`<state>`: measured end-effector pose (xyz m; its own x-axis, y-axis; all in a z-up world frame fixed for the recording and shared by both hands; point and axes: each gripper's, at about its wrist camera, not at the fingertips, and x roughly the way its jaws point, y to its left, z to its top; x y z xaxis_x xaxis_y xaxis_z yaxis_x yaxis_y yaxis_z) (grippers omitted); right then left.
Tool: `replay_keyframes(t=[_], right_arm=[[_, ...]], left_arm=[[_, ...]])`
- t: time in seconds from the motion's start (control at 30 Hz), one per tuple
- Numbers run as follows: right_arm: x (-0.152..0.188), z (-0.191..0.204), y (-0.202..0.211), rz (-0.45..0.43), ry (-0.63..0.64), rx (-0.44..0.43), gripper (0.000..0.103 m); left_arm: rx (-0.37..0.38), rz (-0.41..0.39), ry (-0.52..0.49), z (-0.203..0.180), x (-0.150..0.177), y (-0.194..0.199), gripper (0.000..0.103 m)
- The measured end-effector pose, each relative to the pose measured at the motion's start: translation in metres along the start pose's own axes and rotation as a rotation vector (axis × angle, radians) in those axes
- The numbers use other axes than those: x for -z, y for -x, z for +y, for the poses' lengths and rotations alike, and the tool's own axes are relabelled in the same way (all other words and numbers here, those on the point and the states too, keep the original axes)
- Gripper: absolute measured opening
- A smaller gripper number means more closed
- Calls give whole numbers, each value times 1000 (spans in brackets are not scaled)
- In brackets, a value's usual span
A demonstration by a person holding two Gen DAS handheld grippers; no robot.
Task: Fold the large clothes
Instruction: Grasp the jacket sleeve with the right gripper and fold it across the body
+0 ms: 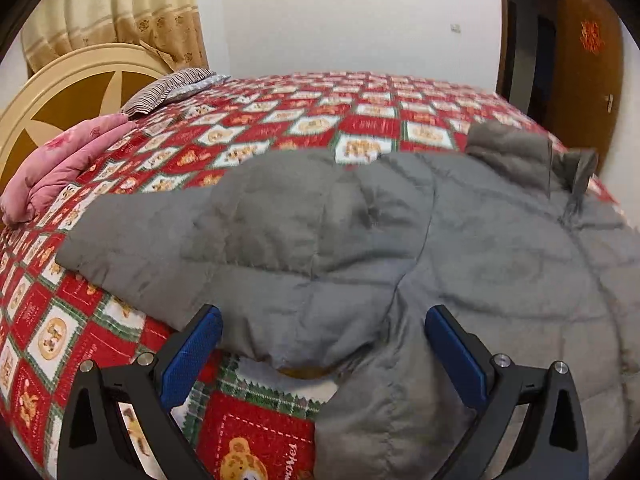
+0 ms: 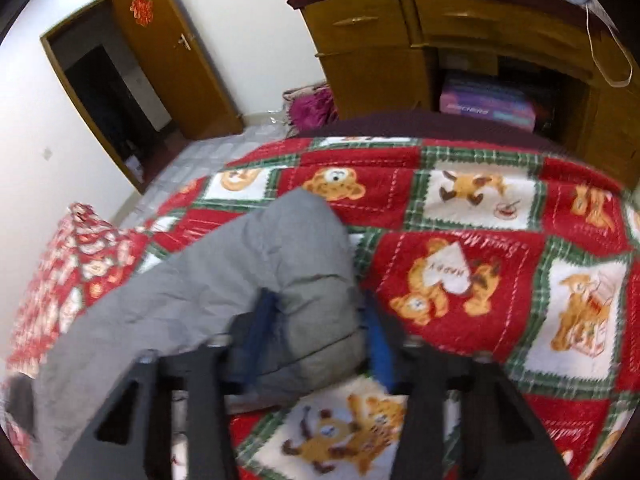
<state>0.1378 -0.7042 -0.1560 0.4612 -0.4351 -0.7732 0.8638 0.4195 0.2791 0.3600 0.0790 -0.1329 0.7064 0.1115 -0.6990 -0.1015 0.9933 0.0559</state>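
On the bed (image 1: pixel 304 120), your left gripper (image 1: pixel 322 344) gapes over the jacket (image 1: pixel 360 232) hem; your right gripper (image 2: pixel 316 332) clamps its sleeve (image 2: pixel 296 256) near the foot edge.

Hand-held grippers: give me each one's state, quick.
Left hand-held gripper: open, straddling the gray jacket, not clamped.
Right hand-held gripper: closed on the jacket's sleeve.

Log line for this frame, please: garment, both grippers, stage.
garment: grey padded jacket spread on bear-print bedspread | left hand-held gripper: open over jacket edge | right hand-held gripper: fingers around sleeve | stage: folding sleeve
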Motion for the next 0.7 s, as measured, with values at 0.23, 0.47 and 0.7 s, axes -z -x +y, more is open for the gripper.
replay_keyframes(t=[0.23,0.47,0.7], right_arm=[[-4,16,13,-18,158,71,14],[13,115,119,-223,418,-89,13],[98,240,214,-304,742,-304,13]], left_arm=[[27,40,18,3,7,-13,102],[102,62,132,22,11,-9,102],[101,-57,163,60,3,37,102]])
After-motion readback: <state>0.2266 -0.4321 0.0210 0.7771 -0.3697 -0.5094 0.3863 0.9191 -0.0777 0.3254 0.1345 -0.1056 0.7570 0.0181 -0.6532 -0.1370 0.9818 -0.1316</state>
